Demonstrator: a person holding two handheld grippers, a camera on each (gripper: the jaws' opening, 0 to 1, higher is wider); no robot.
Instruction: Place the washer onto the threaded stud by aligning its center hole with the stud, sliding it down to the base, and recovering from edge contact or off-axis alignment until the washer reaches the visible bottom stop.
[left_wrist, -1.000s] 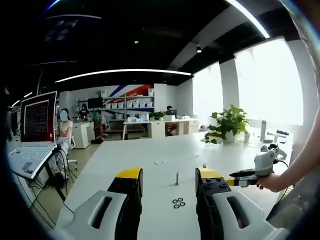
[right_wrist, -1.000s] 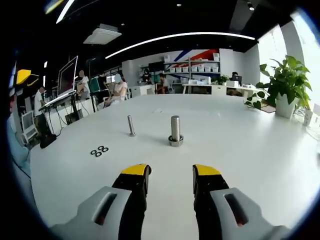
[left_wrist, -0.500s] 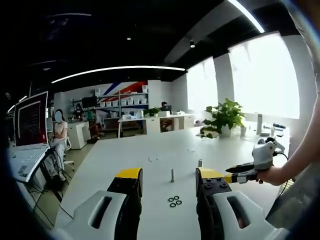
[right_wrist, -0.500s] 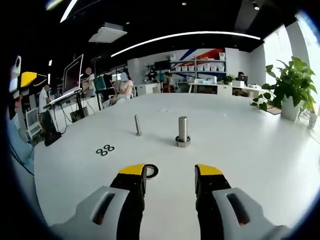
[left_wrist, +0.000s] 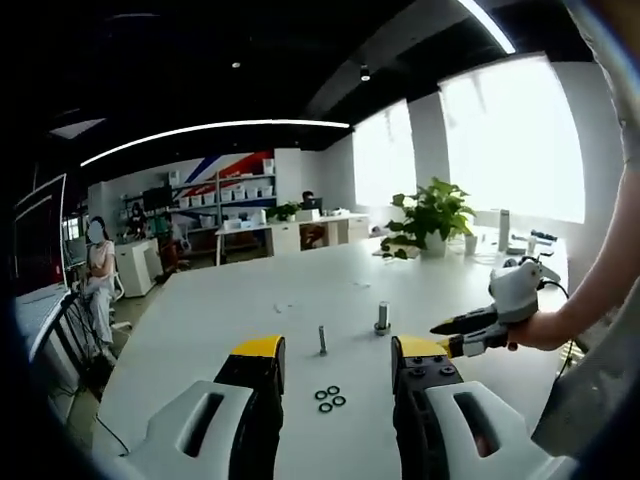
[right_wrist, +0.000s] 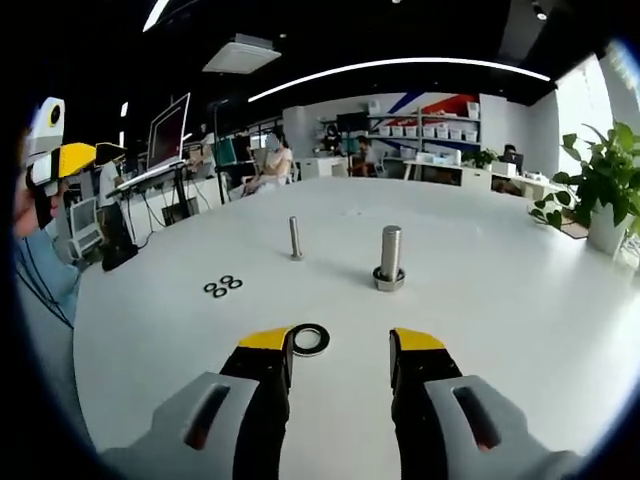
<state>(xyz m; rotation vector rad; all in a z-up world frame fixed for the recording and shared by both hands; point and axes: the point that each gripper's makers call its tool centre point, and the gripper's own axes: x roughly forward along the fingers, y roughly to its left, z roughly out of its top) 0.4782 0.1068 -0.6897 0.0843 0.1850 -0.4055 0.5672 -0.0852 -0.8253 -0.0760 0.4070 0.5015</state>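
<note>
Right tool (right_wrist: 340, 352): jaws wide apart, empty.
Left tool (left_wrist: 338, 360): likewise.
Washer (right_wrist: 310, 339): flat on counter (right_wrist: 500, 300); probably light, stiff, slippery; pinch rim.

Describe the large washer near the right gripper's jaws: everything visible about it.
The large washer is a dark flat ring with a pale centre hole showing the white table through it. It lies flat on the table, apart from the thick threaded stud and from the three small washers. It sits just ahead of the right gripper, beside the yellow tip of one jaw; whether it touches that tip is unclear. Nothing holds it.
</note>
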